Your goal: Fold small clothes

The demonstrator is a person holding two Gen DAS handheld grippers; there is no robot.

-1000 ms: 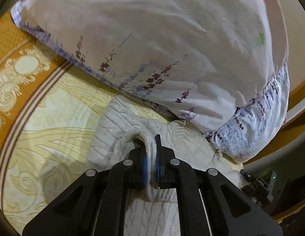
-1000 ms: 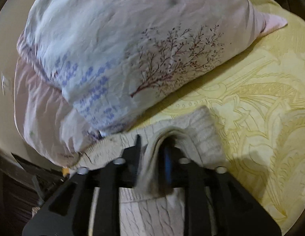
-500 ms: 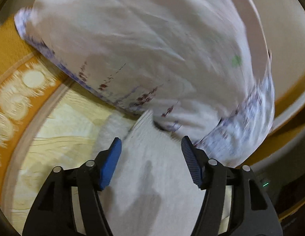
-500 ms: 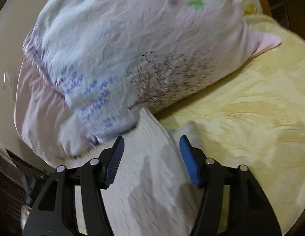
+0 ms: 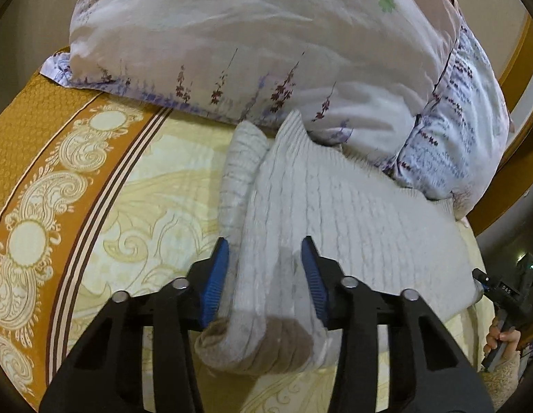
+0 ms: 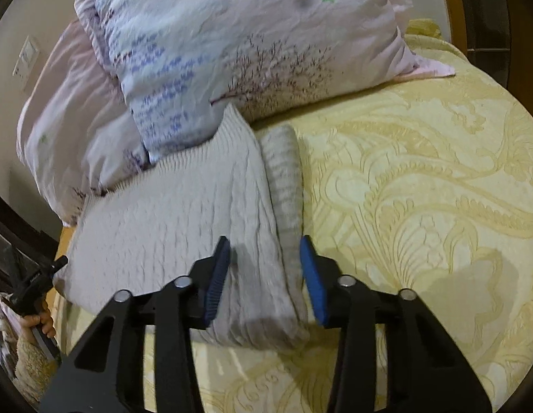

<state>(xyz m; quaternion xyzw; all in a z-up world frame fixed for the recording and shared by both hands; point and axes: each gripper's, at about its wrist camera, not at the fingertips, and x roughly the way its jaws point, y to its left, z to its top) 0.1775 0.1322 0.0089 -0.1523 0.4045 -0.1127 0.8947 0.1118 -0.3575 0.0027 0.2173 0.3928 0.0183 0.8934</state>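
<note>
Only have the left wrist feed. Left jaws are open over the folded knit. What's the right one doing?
Observer: The right gripper is open too, with its blue pads either side of the right edge of the folded cream knitted sweater, not pinching it.
Operator: Is the sleeve tucked on that side?
Observer: Yes. A ribbed sleeve lies along that edge, running from the far end down between the pads.
Operator: Anything on the bed right of it?
Observer: Only the yellow embossed bedspread shows there, with no other garment in view.
</note>
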